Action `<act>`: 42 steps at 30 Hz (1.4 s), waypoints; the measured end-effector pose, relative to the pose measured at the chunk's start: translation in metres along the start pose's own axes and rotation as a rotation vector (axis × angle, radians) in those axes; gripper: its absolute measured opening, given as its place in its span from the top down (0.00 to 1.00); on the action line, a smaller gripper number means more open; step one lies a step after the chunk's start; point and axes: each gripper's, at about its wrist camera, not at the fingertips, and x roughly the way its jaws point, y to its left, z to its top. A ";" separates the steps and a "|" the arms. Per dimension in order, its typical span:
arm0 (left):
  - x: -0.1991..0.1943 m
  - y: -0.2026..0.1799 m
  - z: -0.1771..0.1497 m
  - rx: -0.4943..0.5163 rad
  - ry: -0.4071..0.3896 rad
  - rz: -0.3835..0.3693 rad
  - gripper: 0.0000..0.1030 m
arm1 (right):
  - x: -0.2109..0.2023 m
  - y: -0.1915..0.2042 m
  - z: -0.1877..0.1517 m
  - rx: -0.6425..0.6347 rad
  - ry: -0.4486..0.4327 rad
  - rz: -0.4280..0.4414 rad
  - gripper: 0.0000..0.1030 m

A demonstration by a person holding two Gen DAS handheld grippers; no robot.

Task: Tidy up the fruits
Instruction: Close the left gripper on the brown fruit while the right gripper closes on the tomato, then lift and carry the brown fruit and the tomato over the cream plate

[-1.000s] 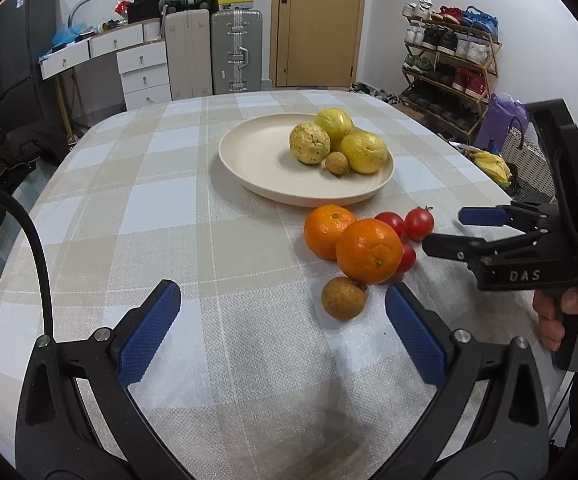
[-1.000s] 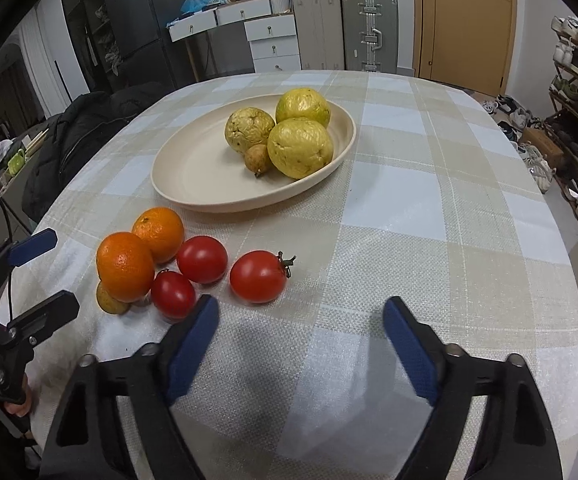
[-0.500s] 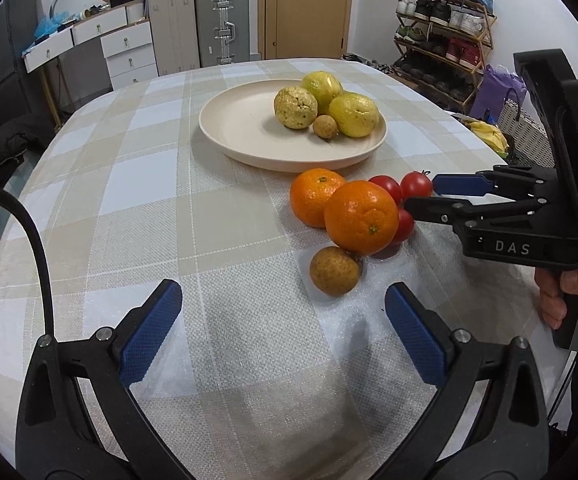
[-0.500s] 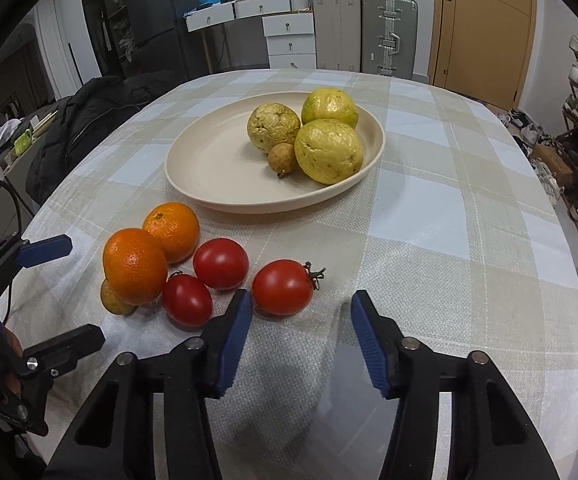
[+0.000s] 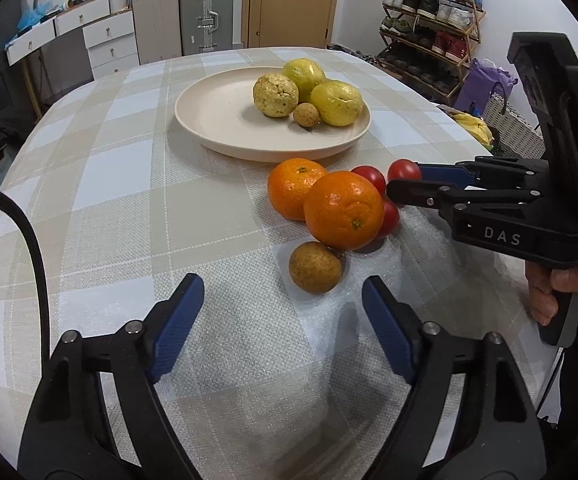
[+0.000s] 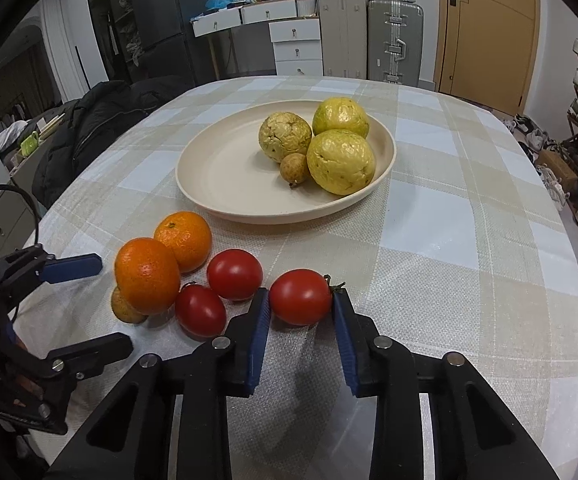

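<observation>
A cream plate holds three yellow-green fruits and a small brown fruit. In front of it lie two oranges, three tomatoes and another small brown fruit. My right gripper is shut on the rightmost tomato, which rests on the tablecloth, pads touching both sides. My left gripper is open and empty, just short of the brown fruit on the cloth. In the left wrist view the right gripper reaches in from the right at the tomatoes.
The round table has a checked cloth. A dark jacket hangs on a chair at the left edge. Suitcases, drawers and a shoe rack stand beyond the table.
My right gripper moved forward and its jaws closed around the rightmost tomato. My left gripper moved closer to the fruit pile and its jaws narrowed a little.
</observation>
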 end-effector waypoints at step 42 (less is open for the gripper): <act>-0.031 0.015 0.009 -0.001 -0.097 -0.064 0.77 | -0.024 -0.003 0.000 0.009 -0.070 0.025 0.69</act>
